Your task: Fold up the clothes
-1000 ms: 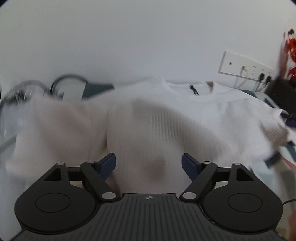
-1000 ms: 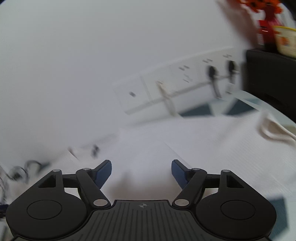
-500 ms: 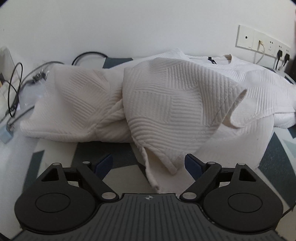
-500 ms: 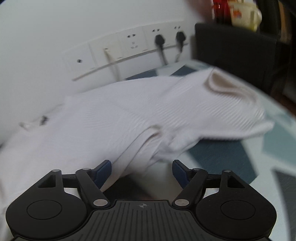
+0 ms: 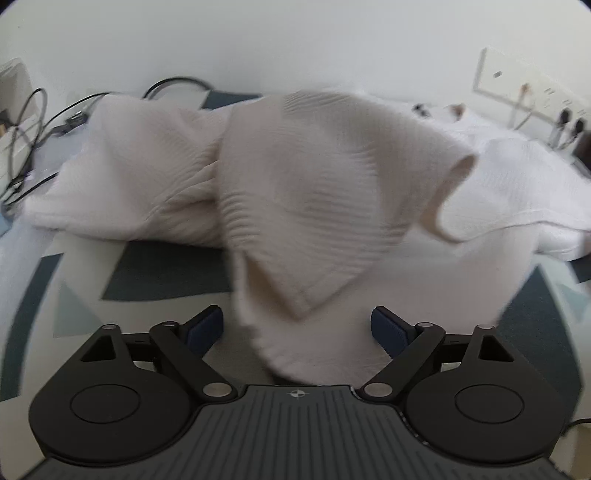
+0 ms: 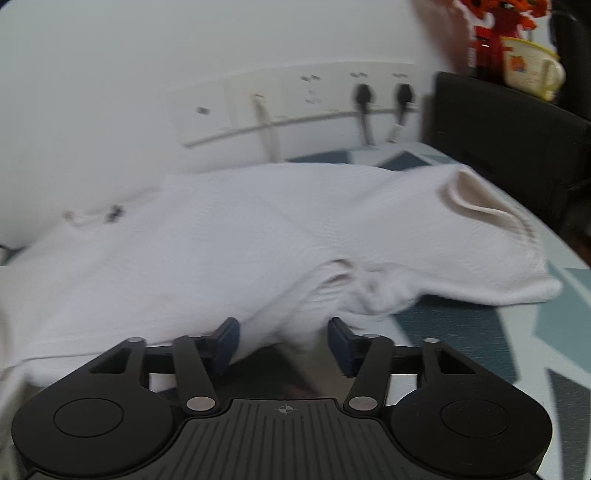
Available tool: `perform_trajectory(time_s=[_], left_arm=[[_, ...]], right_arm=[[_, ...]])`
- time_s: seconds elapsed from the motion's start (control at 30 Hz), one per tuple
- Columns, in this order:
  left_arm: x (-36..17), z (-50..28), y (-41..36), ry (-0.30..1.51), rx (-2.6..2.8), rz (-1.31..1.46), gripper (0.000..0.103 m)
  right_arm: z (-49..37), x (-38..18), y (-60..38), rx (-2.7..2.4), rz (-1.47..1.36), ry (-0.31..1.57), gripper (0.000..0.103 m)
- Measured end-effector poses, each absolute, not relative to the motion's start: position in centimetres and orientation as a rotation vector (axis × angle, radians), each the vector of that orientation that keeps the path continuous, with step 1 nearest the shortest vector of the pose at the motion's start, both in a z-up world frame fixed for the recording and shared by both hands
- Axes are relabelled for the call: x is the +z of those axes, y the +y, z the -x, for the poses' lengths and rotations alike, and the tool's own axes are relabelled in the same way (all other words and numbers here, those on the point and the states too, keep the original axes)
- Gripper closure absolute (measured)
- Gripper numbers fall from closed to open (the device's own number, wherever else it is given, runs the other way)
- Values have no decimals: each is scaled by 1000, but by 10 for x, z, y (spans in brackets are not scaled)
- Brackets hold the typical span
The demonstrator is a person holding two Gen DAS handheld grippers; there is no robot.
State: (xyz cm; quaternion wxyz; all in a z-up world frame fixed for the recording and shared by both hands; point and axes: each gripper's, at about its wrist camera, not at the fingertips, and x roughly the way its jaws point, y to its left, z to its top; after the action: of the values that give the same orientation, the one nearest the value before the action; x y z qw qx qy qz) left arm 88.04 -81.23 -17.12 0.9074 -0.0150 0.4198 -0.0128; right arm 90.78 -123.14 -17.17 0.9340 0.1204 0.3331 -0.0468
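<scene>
The white sweater (image 5: 314, 192) lay rumpled on the patterned table (image 5: 155, 269). The left gripper (image 5: 297, 325) stood wide around a hanging corner; the right gripper (image 6: 283, 341), narrower, framed a fold without pinching. Likely a grasping step: close, then lift evenly.

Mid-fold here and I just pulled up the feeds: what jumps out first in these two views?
The rumpled white ribbed sweater fills both views, heaped on the patterned table, with a folded corner hanging toward the open left gripper. In the right wrist view, a bunched edge lies between the fingers of the right gripper, which is open. Behind, black plugs sit in a wall socket strip, and red flowers stand at top right.
</scene>
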Motion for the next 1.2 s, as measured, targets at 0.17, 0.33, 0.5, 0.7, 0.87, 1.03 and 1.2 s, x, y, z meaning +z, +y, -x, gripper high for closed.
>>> perform_trajectory(time_s=[0.17,0.33,0.5,0.7,0.87,1.03,1.2], left_arm=[[-159,-886,-810,837,-59,107,59],[-164,-895,-813,878,-35,63,65],[-134,-885,-802,818,30,80,97],[-64,-853,-775,639,54,123,97],[-54,-821,-758,632,58,148,97],[-93,-785,-746,750,43,179,97],[-147,-753,-759,882,-33,46,92]], right_arm=[[-905,-165,-1226,38,-370,615,60],[-926,-179,-1249,10,-504,698,69],[-925,-142,-1265,24,-590,626,97],[-908,-77,-1274,96,-665,469,97],[-867,-39,-1283,33,-660,415,97],[-799,-64,-1289,-96,-663,516,97],[-742,-112,-1276,-223,-638,651,96]])
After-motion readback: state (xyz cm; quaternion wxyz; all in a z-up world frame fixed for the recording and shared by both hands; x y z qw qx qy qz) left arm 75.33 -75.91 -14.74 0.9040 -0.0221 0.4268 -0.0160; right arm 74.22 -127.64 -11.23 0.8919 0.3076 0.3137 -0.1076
